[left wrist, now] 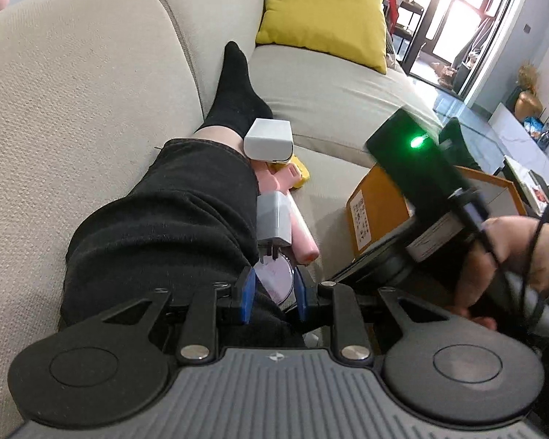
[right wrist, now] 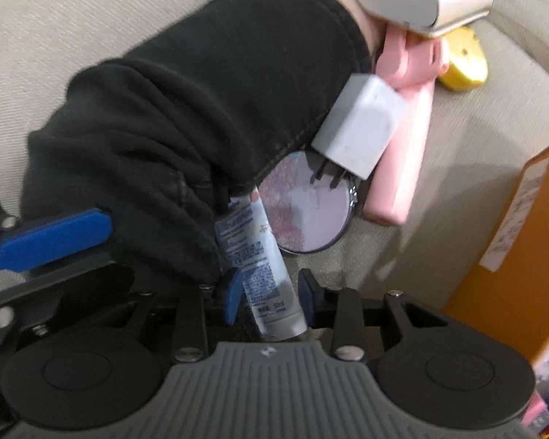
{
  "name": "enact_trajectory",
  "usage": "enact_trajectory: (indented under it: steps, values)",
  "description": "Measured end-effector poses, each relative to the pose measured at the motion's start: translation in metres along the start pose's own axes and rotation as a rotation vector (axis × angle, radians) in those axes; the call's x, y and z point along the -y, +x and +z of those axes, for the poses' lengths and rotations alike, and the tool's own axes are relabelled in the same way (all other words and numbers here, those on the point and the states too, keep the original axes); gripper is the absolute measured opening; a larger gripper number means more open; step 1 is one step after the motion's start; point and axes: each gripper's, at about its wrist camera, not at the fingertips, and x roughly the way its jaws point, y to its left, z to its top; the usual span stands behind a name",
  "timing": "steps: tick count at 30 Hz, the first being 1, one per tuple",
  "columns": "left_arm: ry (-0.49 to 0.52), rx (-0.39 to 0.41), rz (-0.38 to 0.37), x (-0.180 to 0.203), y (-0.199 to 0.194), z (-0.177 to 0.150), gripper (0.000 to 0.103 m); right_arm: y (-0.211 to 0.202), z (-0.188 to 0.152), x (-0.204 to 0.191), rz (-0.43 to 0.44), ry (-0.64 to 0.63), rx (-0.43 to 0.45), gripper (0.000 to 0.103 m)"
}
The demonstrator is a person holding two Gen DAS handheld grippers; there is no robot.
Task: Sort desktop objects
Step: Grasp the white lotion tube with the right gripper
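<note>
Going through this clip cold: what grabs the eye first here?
A black-trousered leg stretched along the beige sofa, with small items lined up against it: a white charger, a pink case and a round mirror. In the right wrist view, the right gripper straddles a white tube. A yellow cushion sits at the far end.

White tube (right wrist: 261, 259) printed with dense blue small type, too blurred to read, apart from what looks like "50ml" near its crimped end. White sticker on orange box (left wrist: 375, 216) carrying rows of small dark print, illegible. Small star-like emblem on grey ribbed housing (left wrist: 276, 357), no lettering.
</note>
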Motion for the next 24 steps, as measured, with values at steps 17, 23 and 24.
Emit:
enact_trajectory:
  steps: [17,23,24]
  values:
    - [-0.039,-0.018,0.004,-0.007,0.012,0.005,0.027,0.022,-0.001,0.006,0.061,0.019,-0.041,0.031]
    - [-0.044,-0.018,0.008,-0.005,0.010,0.004,0.026,-0.002,-0.012,-0.007,0.004,-0.094,0.017,0.026]
    - [-0.047,-0.018,0.005,-0.004,0.011,0.004,0.026,-0.008,-0.014,-0.008,-0.008,-0.105,0.028,0.026]
